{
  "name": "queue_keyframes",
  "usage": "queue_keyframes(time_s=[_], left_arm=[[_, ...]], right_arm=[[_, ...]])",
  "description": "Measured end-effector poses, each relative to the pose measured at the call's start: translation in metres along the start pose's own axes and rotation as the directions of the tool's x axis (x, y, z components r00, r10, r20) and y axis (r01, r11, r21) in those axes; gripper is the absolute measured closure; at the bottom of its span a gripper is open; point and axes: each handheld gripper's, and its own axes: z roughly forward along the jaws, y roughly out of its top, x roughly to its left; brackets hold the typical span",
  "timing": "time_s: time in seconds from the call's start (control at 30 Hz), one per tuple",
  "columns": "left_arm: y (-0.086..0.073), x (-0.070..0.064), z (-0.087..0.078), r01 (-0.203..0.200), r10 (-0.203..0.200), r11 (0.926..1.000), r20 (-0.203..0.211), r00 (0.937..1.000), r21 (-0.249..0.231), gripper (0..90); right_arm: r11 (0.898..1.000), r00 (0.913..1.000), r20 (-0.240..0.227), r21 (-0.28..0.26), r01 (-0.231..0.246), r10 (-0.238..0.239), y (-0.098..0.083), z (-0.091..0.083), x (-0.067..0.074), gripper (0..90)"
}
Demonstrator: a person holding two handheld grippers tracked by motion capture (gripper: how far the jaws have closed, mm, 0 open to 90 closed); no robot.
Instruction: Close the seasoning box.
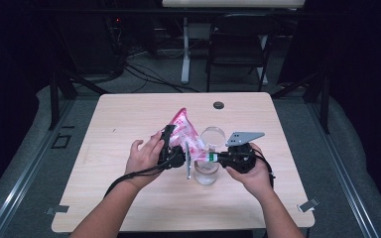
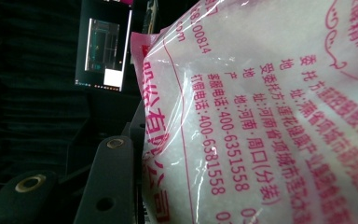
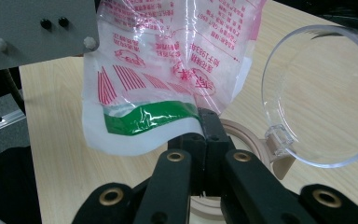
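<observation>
bag: we hold the pink bag [image 1: 184,133] over the jar [image 1: 206,171] | left gripper [image 1: 171,148]: jaws squeeze its side | right gripper [image 3: 204,122]: jaws pinch its green corner

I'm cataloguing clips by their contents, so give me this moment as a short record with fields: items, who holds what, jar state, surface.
items: pink-printed plastic bag of white granules; clear jar with hinged lid
left gripper: jaws on the bag's side
right gripper: shut on the bag's green-striped edge
bag: lifted and tilted over the jar
jar state: lid swung open, upright on the table
surface: light wooden table
</observation>
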Motion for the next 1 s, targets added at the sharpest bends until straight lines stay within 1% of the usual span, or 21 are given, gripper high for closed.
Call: queue_keyframes(time_s=[0.27, 0.3, 0.47, 0.5, 0.63, 0.73, 0.93, 1.0], left_arm=[[0.0017, 0.0013, -0.0012, -0.021, 0.021, 0.9998, 0.001, 0.9998, 0.005, 58.2], [0.0020, 0.0019, -0.0010, -0.027, 0.027, 0.9996, -0.002, 0.9996, 0.001, 58.3], [0.0033, 0.0022, -0.0015, -0.031, 0.031, 0.9995, -0.009, 0.9995, 0.000, 58.3], [0.0036, 0.0019, -0.0015, -0.031, 0.031, 0.9995, -0.015, 0.9994, -0.004, 58.3], [0.0047, 0.0021, -0.0022, -0.044, 0.044, 0.9990, -0.024, 0.9988, -0.002, 58.3], [0.0052, 0.0021, -0.0022, -0.046, 0.046, 0.9989, -0.030, 0.9985, -0.004, 58.3], [0.0055, 0.0018, -0.0021, -0.045, 0.045, 0.9990, -0.023, 0.9987, 0.001, 58.3], [0.0054, 0.0015, -0.0017, -0.046, 0.046, 0.9989, -0.029, 0.9985, -0.004, 58.3]], right_arm=[[1.000, 1.0000, 0.001, 0.004, 0.002, -0.002, -0.0006, 0.0002, -0.0005, 90.0], [1.000, 1.0000, 0.001, 0.003, 0.001, -0.001, -0.0007, 0.0001, -0.0007, 90.0], [1.000, 1.0000, 0.002, 0.001, 0.000, 0.000, -0.0009, -0.0004, -0.0013, 90.0], [1.000, 1.0000, 0.002, 0.000, 0.000, 0.000, -0.0011, -0.0005, -0.0014, 90.0], [1.000, 1.0000, 0.004, 0.006, -0.001, 0.001, -0.0018, -0.0007, -0.0020, 90.0], [1.000, 1.0000, 0.004, 0.007, -0.004, 0.004, -0.0026, -0.0003, -0.0028, 90.0], [1.000, 0.9999, 0.011, 0.017, 0.000, 0.000, -0.0030, 0.0005, -0.0026, 90.0], [1.000, 0.9999, 0.012, 0.018, 0.000, 0.000, -0.0030, 0.0005, -0.0026, 90.0]])
